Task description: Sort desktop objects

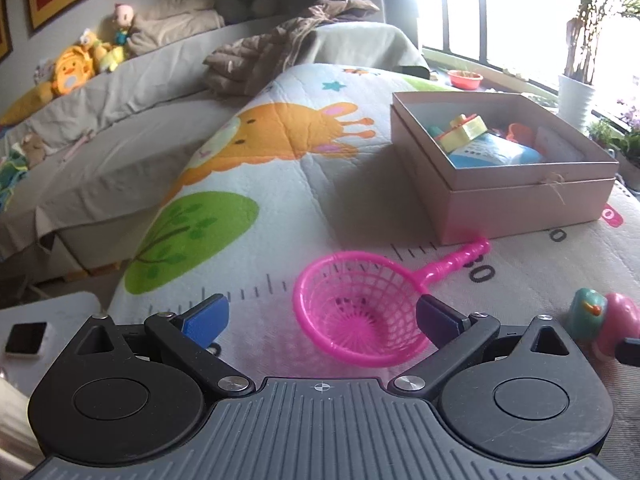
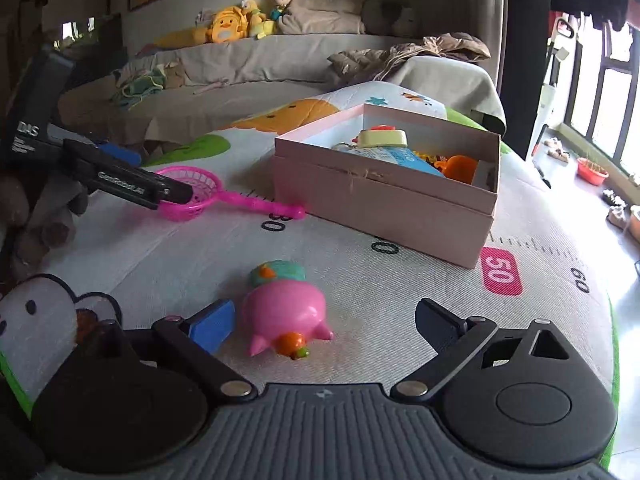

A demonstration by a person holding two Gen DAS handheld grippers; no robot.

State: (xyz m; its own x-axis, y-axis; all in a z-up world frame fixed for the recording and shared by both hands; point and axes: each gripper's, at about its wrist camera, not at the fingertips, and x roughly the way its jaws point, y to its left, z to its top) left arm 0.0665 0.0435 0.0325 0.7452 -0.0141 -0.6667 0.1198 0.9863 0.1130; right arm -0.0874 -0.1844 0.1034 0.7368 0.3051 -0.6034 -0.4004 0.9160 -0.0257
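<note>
left wrist: low, near mat (image 1: 280, 184) | right wrist: same | shared: box (image 1: 520, 196)

glossy plastic net (image 1: 360, 312), matt (quilted) mat (image 1: 280, 208)

Hot-pink net scoop (image 1: 356, 312), pink pig toy (image 2: 286, 314), pale-pink box (image 1: 516, 196), cartoon-printed white mat (image 1: 260, 168).

On the play mat (image 2: 400, 292) an open box (image 2: 384, 200) stands toward the far side with toys (image 2: 384, 138) lying inside it. The toy net (image 1: 356, 308) lies left of the box, its handle pointing at the box's near corner, and the toy pig (image 2: 286, 316) lies nearer, with a toy bird (image 2: 276, 272) touching its far side. Behind the mat runs a sofa (image 2: 248, 60) with plush toys (image 2: 232, 24) on it.
</note>
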